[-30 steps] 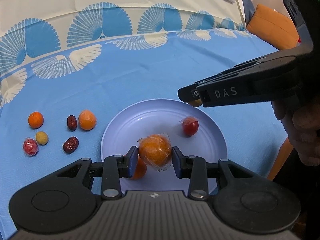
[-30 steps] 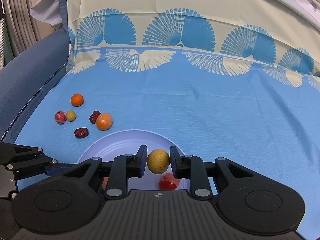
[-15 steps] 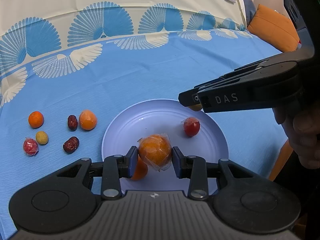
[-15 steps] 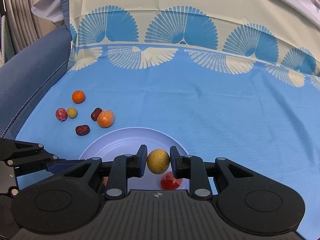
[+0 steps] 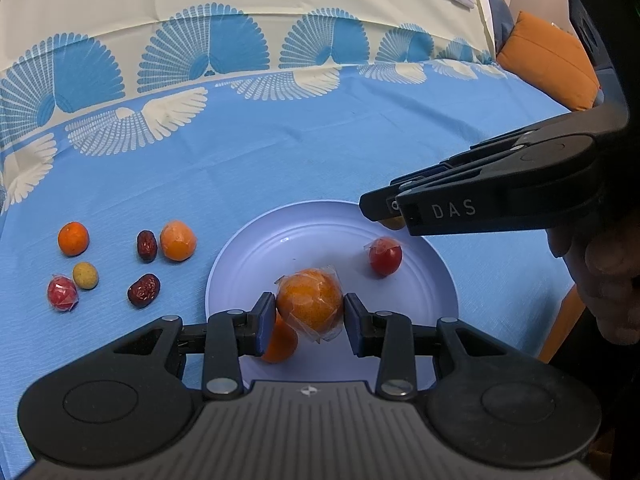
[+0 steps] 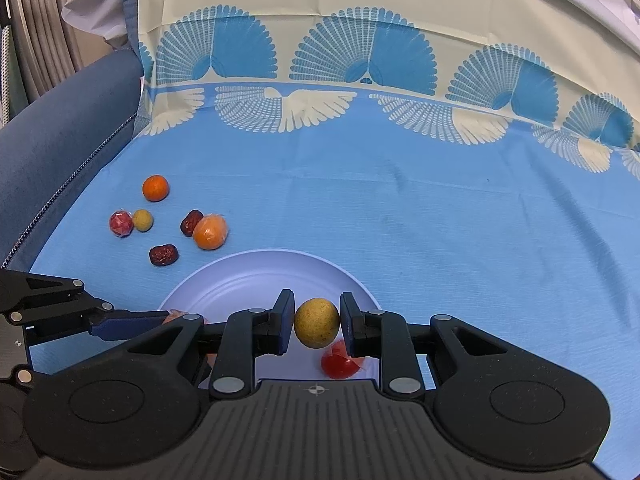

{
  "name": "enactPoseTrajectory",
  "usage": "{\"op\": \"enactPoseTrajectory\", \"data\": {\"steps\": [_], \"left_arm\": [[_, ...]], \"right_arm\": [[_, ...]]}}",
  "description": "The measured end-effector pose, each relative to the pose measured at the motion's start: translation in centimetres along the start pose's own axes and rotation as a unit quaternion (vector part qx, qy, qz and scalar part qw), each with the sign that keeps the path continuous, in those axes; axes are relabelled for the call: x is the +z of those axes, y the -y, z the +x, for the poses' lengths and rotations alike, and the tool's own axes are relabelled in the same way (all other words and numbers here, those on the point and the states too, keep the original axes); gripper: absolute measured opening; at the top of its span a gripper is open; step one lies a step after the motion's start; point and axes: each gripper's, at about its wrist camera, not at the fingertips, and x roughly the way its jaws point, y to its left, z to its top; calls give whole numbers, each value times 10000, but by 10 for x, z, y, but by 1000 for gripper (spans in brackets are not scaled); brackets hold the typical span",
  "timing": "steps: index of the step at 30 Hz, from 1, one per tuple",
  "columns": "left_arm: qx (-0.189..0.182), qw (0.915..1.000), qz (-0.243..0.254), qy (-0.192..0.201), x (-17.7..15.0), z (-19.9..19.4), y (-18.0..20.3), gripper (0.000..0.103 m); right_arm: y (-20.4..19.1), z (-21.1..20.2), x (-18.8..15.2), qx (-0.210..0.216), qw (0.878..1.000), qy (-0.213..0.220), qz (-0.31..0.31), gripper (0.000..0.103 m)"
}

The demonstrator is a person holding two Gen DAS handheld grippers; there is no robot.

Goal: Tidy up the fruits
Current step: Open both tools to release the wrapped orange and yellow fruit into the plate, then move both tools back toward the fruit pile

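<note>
My left gripper [image 5: 310, 318] is shut on a plastic-wrapped orange [image 5: 310, 304], held just above the pale blue plate [image 5: 320, 240]. On the plate lie a wrapped red fruit [image 5: 385, 256] and a bare orange [image 5: 280, 346] under my left finger. My right gripper [image 6: 317, 324] is shut on a small yellow fruit [image 6: 317, 322] over the plate's [image 6: 280, 276] right part, with the red fruit [image 6: 340, 362] below it. In the left wrist view the right gripper [image 5: 386, 214] reaches in from the right above the plate's far rim.
Several loose fruits lie on the blue cloth left of the plate: a small orange [image 5: 73, 239], a wrapped orange [image 5: 178, 240], two dark dates [image 5: 144, 290], a yellow-green fruit [image 5: 85, 275] and a wrapped red one [image 5: 62, 294]. An orange cushion [image 5: 548, 64] sits far right. A hand [image 5: 600, 272] holds the right gripper.
</note>
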Motion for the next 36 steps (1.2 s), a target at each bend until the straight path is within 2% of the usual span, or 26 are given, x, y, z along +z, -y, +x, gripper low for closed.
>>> {"op": "enactPoseTrajectory", "data": {"steps": [1, 4, 6, 10, 12, 16, 22, 28, 33, 36], "left_arm": [[-2, 10000, -6, -5, 0, 0, 0, 42], [68, 10000, -31, 20, 2, 0, 0, 64], [131, 9999, -52, 34, 2, 0, -1, 66], [199, 9997, -106, 56, 3, -1, -5, 66], [251, 9996, -125, 90, 4, -1, -6, 67], [330, 9991, -208, 162, 5, -3, -9, 82], [645, 9967, -383, 311, 7, -6, -16, 83], [819, 9930, -804, 290, 9, -9, -30, 84], [1264, 9873, -936, 244, 10, -9, -40, 86], [1346, 9845, -1100, 252, 12, -11, -50, 86]], "right_arm": [[0, 0, 0, 0, 10000, -4, 1, 26], [-1, 0, 0, -16, 10000, -12, 4, 26], [0, 1, 0, -32, 10000, -17, 20, 29], [1, 0, 0, -96, 9999, 17, 53, 41], [2, 0, 0, -133, 9999, 38, 71, 44], [4, -1, 1, -187, 9997, 60, 145, 44], [4, -3, 2, -369, 9991, 184, 113, 44], [8, -6, 4, -485, 9980, 334, 241, 45], [10, -8, 5, -494, 9975, 377, 323, 59], [9, -9, 6, -482, 9974, 416, 341, 61]]}}
